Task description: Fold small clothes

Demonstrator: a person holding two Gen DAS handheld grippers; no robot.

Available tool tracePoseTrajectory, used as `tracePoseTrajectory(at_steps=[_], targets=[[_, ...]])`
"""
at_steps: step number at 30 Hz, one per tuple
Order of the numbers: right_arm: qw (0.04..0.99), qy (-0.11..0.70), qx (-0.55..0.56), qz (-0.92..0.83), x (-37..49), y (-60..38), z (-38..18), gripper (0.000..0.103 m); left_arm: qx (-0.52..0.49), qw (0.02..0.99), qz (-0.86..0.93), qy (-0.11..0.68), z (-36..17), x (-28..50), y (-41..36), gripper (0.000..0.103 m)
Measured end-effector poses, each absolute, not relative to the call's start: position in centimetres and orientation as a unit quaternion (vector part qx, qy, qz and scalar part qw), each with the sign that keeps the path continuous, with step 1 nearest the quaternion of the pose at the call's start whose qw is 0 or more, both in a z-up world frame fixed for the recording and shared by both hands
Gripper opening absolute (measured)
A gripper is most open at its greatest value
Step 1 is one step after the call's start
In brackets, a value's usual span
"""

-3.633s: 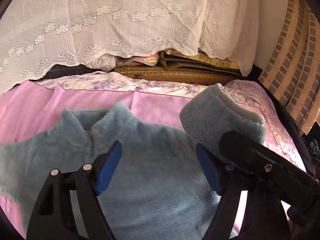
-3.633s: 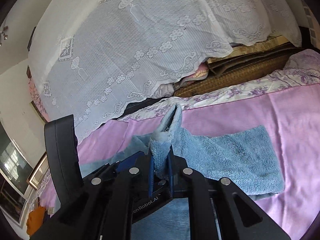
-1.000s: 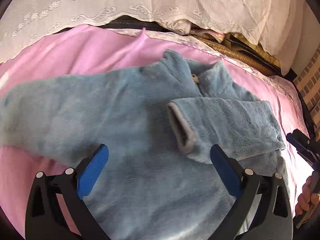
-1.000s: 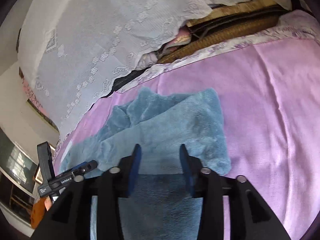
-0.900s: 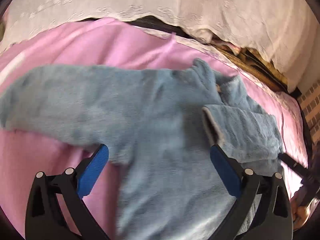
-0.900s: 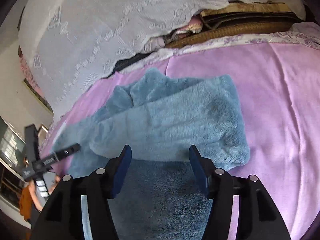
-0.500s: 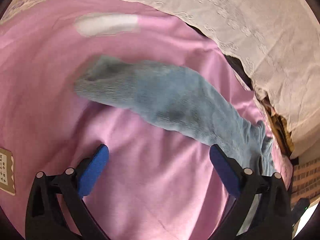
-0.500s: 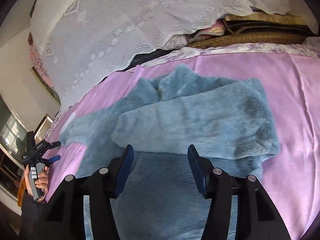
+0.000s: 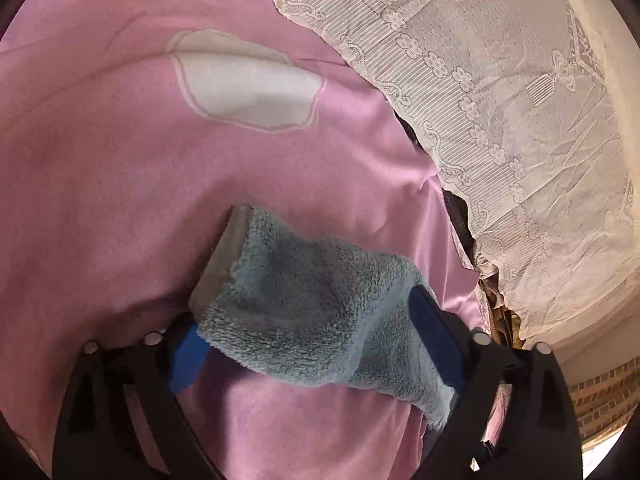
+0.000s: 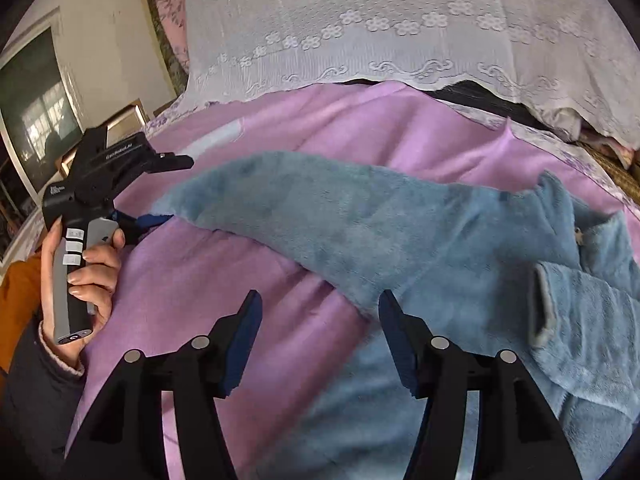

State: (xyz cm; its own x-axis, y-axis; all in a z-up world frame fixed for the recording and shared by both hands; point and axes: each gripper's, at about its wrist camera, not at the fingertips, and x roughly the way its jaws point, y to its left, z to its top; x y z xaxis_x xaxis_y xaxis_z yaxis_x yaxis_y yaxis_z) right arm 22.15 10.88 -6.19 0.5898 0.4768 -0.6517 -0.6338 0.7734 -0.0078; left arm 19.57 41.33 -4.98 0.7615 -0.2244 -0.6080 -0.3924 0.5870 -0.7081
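Reaching for the left sleeve cuff

Left gripper (image 9: 308,344) has its blue pads either side of the sleeve (image 9: 304,296) end, grey cuff (image 9: 222,260) poking out ahead. Jaws part-closed around the fleece; can't tell if they're actually pinching it.

Right gripper (image 10: 320,336) is wide open, holding nothing, hovering over the jumper (image 10: 460,240) body and pink blanket (image 10: 320,128).

Jumper lies flat on the blanket. One sleeve is stretched out toward the left gripper, the other (image 10: 580,312) is folded across the chest, cuff up. Left hand (image 10: 92,272) wraps the gripper handle. Lace cover (image 10: 400,20) at back.
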Motion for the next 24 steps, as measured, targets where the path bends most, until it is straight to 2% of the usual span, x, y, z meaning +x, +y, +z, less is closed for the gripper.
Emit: tracePoseTrajectory(at_steps=[2, 6, 8, 9, 10, 11, 14, 16, 17, 19, 24], targets=[[0.878, 0.325, -0.15, 0.317, 22.4, 14.1, -6.9, 0.067, -0.453, 0.82, 0.047, 0.346, -5.4, 20.0, 41.8, 0.057], [0.882, 0.293, -0.235, 0.285, 22.4, 18.9, -8.2, 0.068, -0.416, 0.831, 0.066, 0.363, -5.4, 20.7, 41.3, 0.037], [0.886, 0.278, -0.244, 0.279, 22.6, 19.7, -8.0, 0.068, -0.405, 0.837, 0.053, 0.366, -5.1, 20.9, 40.8, 0.019], [0.886, 0.281, -0.244, 0.278, 22.9, 19.9, -7.9, 0.059, -0.398, 0.84, 0.052, 0.365, -4.8, 20.9, 40.5, 0.018], [0.885, 0.287, -0.244, 0.274, 23.2, 19.9, -7.8, 0.034, -0.388, 0.845, 0.055, 0.363, -4.2, 20.9, 40.2, 0.018], [0.885, 0.292, -0.239, 0.275, 23.5, 19.6, -7.7, 0.021, -0.378, 0.851, 0.054, 0.36, -3.7, 20.8, 39.8, 0.018], [0.883, 0.3, -0.203, 0.299, 23.6, 17.7, -6.9, 0.015, -0.35, 0.871, 0.038, 0.344, -1.4, 20.4, 38.2, 0.018], [0.87, 0.322, -0.155, 0.34, 23.8, 16.0, -6.4, 0.018, -0.322, 0.887, 0.023, 0.331, 0.5, 20.0, 36.5, 0.018], [0.865, 0.332, -0.125, 0.355, 23.7, 14.7, -6.0, 0.034, -0.304, 0.896, 0.017, 0.323, 1.5, 19.8, 35.4, 0.018], [0.866, 0.334, -0.054, 0.369, 23.6, 11.3, -5.0, 0.057, -0.27, 0.912, 0.002, 0.309, 3.3, 19.3, 33.2, 0.018], [0.813, 0.349, 0.195, 0.423, 25.8, 2.0, -2.3, 0.057, -0.177, 0.944, -0.025, 0.276, 5.3, 18.1, 27.0, 0.018]])
